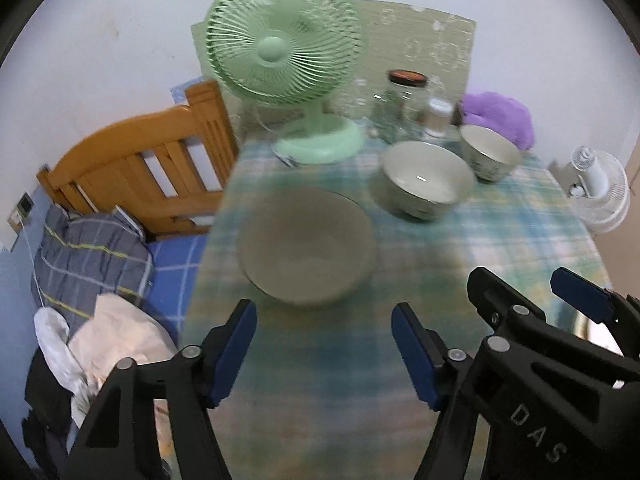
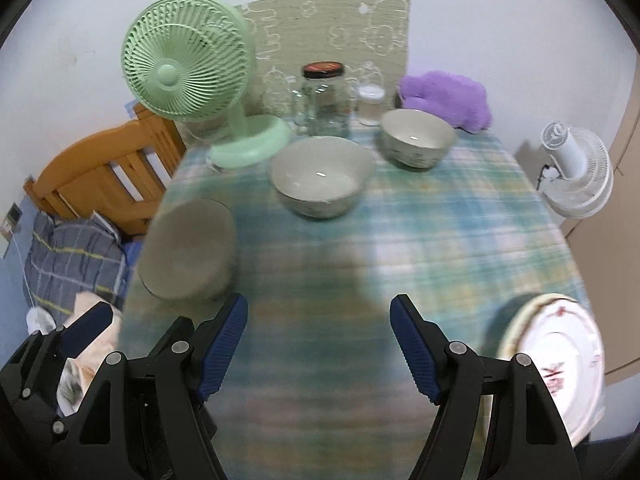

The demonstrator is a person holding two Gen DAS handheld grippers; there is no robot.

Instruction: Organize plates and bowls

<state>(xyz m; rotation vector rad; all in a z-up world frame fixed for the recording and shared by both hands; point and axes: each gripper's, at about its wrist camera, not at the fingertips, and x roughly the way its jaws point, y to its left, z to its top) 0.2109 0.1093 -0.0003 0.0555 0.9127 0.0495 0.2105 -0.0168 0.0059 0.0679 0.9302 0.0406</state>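
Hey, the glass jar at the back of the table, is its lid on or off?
On. The glass jar stands upright with its dark, red-topped lid sitting across the mouth. Whether it is screwed tight cannot be told.

Your left gripper point(image 1: 324, 324): black plastic frame w/ triangular cut-outs, blue ribbed pads, silver round pins at pivots. Right gripper point(image 2: 319, 320): same build; in the left view, at 4 o'clock, white "DAS" lettering shows on its frame.
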